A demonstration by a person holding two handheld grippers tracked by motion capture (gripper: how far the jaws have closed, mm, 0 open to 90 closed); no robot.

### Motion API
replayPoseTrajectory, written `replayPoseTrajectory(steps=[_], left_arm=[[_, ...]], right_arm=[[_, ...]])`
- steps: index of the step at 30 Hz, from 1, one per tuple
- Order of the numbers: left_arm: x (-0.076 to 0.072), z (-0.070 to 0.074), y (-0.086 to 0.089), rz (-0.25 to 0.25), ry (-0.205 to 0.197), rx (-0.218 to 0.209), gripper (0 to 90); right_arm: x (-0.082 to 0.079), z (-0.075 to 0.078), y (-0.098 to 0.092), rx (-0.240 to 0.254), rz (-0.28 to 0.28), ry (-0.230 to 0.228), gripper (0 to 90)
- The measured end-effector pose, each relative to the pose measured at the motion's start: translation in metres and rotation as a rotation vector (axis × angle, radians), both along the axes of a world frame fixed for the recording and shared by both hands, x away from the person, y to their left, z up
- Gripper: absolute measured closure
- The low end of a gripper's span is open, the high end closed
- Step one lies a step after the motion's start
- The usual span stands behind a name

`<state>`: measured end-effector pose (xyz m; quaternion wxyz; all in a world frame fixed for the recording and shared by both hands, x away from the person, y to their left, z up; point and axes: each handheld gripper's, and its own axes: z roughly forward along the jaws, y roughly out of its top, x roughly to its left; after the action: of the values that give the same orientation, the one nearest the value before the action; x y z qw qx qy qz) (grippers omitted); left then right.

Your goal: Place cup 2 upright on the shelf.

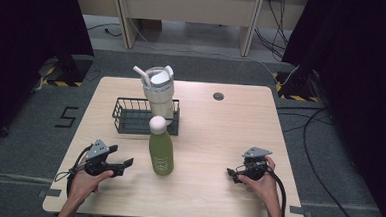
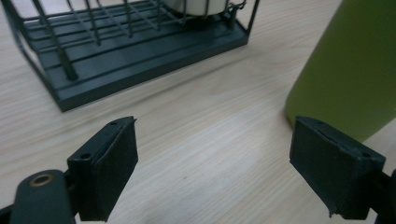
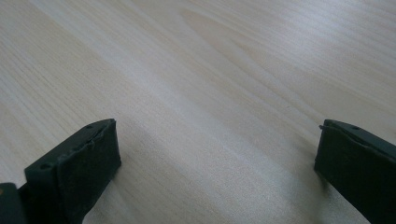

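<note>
Green bottle top cut off, basket cropped

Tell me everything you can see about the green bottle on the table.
The green bottle stands upright on the wooden table, near its middle, just in front of the black wire basket. Its body is a matte olive green with a faint pale print low on the front, and a round white cap tops it. Its material cannot be told. Nothing grips it: the left gripper lies beside it, jaws open and apart from it.
</note>
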<state>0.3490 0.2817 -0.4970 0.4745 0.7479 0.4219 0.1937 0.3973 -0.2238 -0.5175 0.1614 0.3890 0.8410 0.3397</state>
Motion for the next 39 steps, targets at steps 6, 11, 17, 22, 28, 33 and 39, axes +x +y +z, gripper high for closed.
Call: replayPoseTrajectory(steps=[6,11,17,22,28,33,39], left_arm=[[-0.002,0.002,-0.007,-0.026,-0.006,-0.018,14.9],[-0.003,0.004,-0.011,-0.040,-0.017,-0.032,14.9],[-0.007,0.011,-0.018,-0.063,-0.045,-0.048,14.9],[-0.011,0.016,-0.027,-0.101,-0.061,-0.071,14.9],[-0.014,0.018,-0.039,-0.142,-0.073,-0.103,14.9],[-0.014,0.018,-0.046,-0.163,-0.074,-0.136,14.9],[-0.014,0.019,-0.055,-0.176,-0.091,-0.141,14.9]], right_arm=[[0.000,0.000,0.000,0.000,0.000,0.000,0.4],[0.000,0.000,0.000,0.000,0.000,0.000,0.4],[0.000,0.000,0.000,0.000,0.000,0.000,0.4],[0.000,0.000,0.000,0.000,0.002,0.000,0.4],[0.000,0.000,0.000,0.000,0.002,-0.001,0.4],[0.000,0.000,0.000,0.000,0.002,0.000,0.4],[0.000,0.000,0.000,0.001,0.001,0.001,0.3]])
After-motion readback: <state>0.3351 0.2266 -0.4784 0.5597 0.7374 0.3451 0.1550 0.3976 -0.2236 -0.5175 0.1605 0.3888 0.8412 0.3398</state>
